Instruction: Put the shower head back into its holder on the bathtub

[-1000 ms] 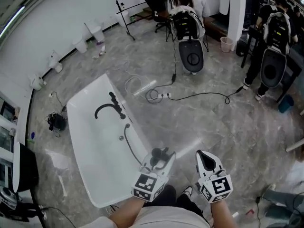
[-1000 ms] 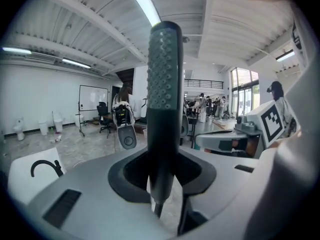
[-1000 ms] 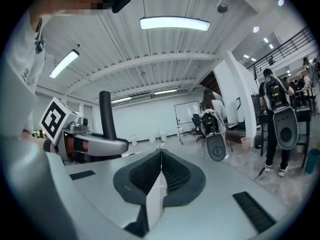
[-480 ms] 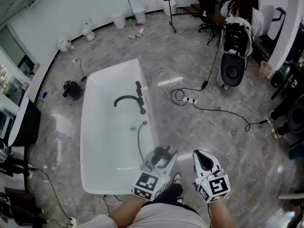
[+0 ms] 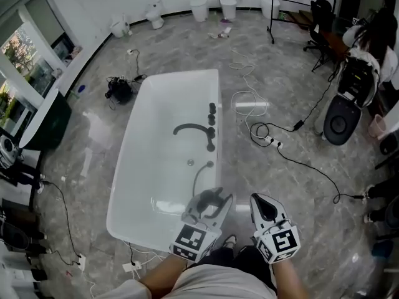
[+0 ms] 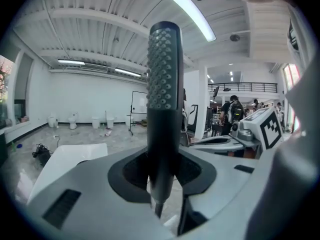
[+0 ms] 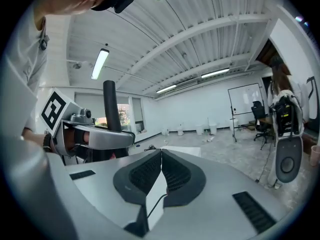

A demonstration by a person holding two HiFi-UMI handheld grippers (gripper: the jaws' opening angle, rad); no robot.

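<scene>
A black stick-shaped shower head (image 6: 162, 84) stands upright between the pads of my left gripper (image 6: 162, 171), which is shut on its handle. In the head view the left gripper (image 5: 209, 205) hovers at the near right corner of the white bathtub (image 5: 143, 167). The dark hose (image 5: 196, 178) runs from the shower head to the tub's right rim. A black curved faucet (image 5: 194, 130) and a row of black fittings (image 5: 211, 120) sit on that rim; which one is the holder I cannot tell. My right gripper (image 5: 265, 208) is shut and empty (image 7: 160, 171), just right of the left one.
Cables (image 5: 280, 149) trail over the grey floor right of the tub. A black bundle (image 5: 118, 90) lies beyond the tub's far left corner. White toilets (image 5: 156, 11) line the far wall. A person with gear (image 5: 365, 48) stands at the right edge.
The view has swung round, so the bathtub has moved from the left to straight ahead. Both grippers keep their places low in the view, and the left still holds the shower head.
</scene>
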